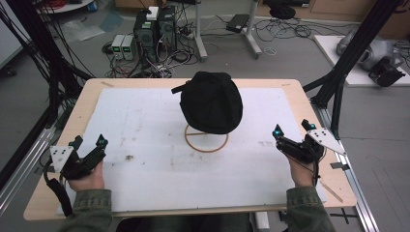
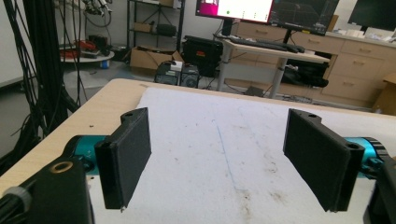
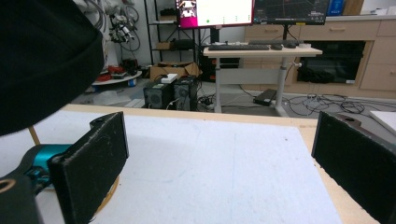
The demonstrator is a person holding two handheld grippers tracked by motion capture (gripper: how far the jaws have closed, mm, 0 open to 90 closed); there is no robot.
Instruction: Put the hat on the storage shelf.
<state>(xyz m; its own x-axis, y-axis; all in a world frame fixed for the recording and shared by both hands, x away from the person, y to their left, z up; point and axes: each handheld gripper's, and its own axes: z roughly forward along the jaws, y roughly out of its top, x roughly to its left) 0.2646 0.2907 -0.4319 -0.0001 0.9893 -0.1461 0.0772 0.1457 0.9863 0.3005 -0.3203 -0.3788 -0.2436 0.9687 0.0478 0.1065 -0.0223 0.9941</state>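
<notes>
A black cap (image 1: 211,102) sits on a stand with a wooden ring base (image 1: 206,138) at the middle of the white mat (image 1: 159,169). In the right gripper view the cap (image 3: 44,56) looms at the upper left, with the ring base (image 3: 108,195) low beside the left jaw. My left gripper (image 1: 89,143) rests near the table's left front, open, nothing between its jaws (image 2: 217,161). My right gripper (image 1: 293,129) is at the right front, also open and empty (image 3: 219,172). Both stand apart from the cap.
The wooden table (image 1: 92,89) has bare edges around the mat. Black frame posts (image 1: 355,46) rise at the right and cables (image 1: 46,58) hang at the left. Computers (image 1: 155,29) and desks stand on the floor beyond the far edge.
</notes>
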